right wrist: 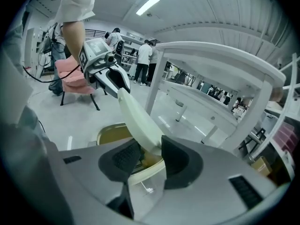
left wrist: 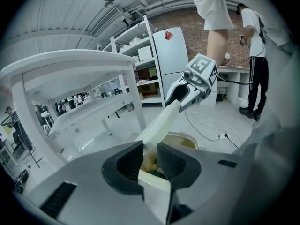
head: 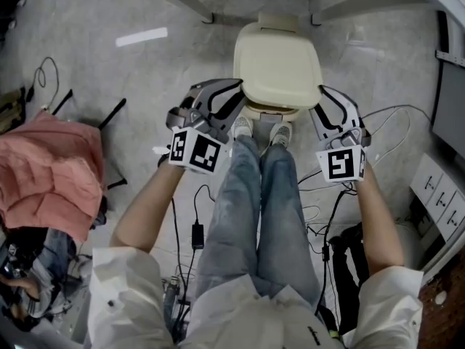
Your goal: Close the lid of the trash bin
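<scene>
The trash bin's cream lid (head: 280,64) stands tilted up over the bin's yellowish rim (head: 270,111), just ahead of my feet. My left gripper (head: 236,99) reaches the lid's left edge and my right gripper (head: 320,97) its right edge. In the left gripper view the lid (left wrist: 161,121) runs between the pads of my left gripper (left wrist: 150,161) and fills the gap. In the right gripper view the lid (right wrist: 136,116) lies between the jaws of my right gripper (right wrist: 150,156), against the right pad, with a slit beside the left pad. The bin's opening (right wrist: 112,132) shows below.
A white table (left wrist: 70,64) stands just behind the bin. A pink cloth on a chair (head: 47,173) is at the left. Cables (head: 327,187) trail over the floor at the right. People (right wrist: 143,60) stand farther off, and a white fridge (left wrist: 173,60) is at the back.
</scene>
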Action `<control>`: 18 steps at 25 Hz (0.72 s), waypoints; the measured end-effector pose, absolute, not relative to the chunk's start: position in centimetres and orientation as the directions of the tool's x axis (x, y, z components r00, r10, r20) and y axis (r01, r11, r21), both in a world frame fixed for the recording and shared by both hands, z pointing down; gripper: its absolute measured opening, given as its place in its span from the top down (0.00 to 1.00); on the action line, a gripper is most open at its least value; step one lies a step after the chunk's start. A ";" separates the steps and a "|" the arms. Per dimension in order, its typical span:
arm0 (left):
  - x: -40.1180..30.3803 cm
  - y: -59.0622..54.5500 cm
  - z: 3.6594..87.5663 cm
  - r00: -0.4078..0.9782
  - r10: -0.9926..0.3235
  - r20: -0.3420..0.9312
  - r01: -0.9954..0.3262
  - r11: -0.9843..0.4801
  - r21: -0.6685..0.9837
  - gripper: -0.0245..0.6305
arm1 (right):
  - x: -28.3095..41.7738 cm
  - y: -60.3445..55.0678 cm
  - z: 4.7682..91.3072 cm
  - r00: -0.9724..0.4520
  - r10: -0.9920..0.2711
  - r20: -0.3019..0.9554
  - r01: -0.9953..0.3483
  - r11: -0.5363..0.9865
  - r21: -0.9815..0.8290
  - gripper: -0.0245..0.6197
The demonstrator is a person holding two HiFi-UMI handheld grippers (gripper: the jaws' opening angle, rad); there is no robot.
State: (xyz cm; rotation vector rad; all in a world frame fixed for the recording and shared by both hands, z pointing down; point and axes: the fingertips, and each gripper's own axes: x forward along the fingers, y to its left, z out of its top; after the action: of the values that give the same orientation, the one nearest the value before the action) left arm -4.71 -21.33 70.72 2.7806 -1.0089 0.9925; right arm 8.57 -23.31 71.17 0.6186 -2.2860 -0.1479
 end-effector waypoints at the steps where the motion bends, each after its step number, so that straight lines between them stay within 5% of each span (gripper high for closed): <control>1: -4.6 -21.2 70.9 0.589 -0.562 0.581 -0.573 -0.797 -0.190 0.81 | 8.6 -23.2 71.4 -0.602 -0.468 0.647 -0.378 0.881 0.285 0.72; 18: -4.0 -18.4 74.1 0.583 -0.432 0.688 -0.438 -0.880 -0.181 0.76 | 9.0 -20.5 74.1 -0.575 -0.314 0.756 -0.177 0.949 0.260 0.65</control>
State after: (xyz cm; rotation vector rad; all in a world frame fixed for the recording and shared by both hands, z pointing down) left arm -3.96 -18.37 74.08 2.7876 -0.7660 1.2084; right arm 8.99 -20.50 74.13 0.3447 -2.1955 -0.1934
